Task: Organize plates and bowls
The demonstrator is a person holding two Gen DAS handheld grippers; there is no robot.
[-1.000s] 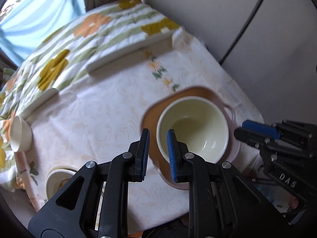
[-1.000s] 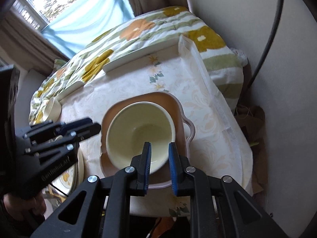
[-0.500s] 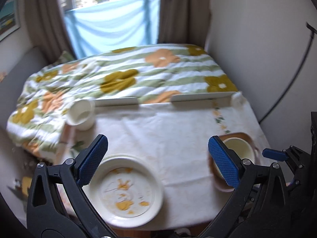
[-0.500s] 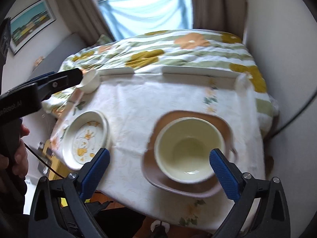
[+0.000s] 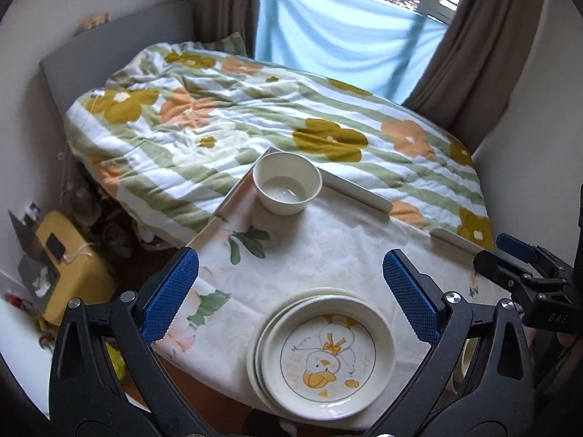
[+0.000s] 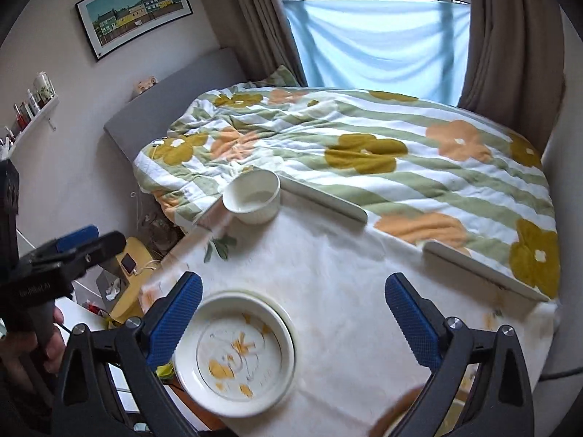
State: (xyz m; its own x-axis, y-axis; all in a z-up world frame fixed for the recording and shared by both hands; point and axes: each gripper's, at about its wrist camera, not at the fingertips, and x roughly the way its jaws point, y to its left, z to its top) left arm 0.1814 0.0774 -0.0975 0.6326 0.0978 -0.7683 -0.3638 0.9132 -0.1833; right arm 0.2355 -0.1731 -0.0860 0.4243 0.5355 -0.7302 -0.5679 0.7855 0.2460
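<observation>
A stack of white plates, the top one with a yellow duck picture, lies near the table's front edge; it also shows in the right wrist view. A small white bowl stands at the table's far left corner, also in the right wrist view. My left gripper is open and empty above the plates. My right gripper is open and empty, just right of the plates. A brown plate's edge peeks in at the bottom right.
The table carries a cream floral cloth with white rails along its far edge. A bed with a flowered quilt lies beyond. A yellow box sits on the floor to the left. Walls stand close on the right.
Both grippers opened wide from nearly shut and swung left, away from the cream bowl on the brown plate, toward the duck plates and the small white bowl.
</observation>
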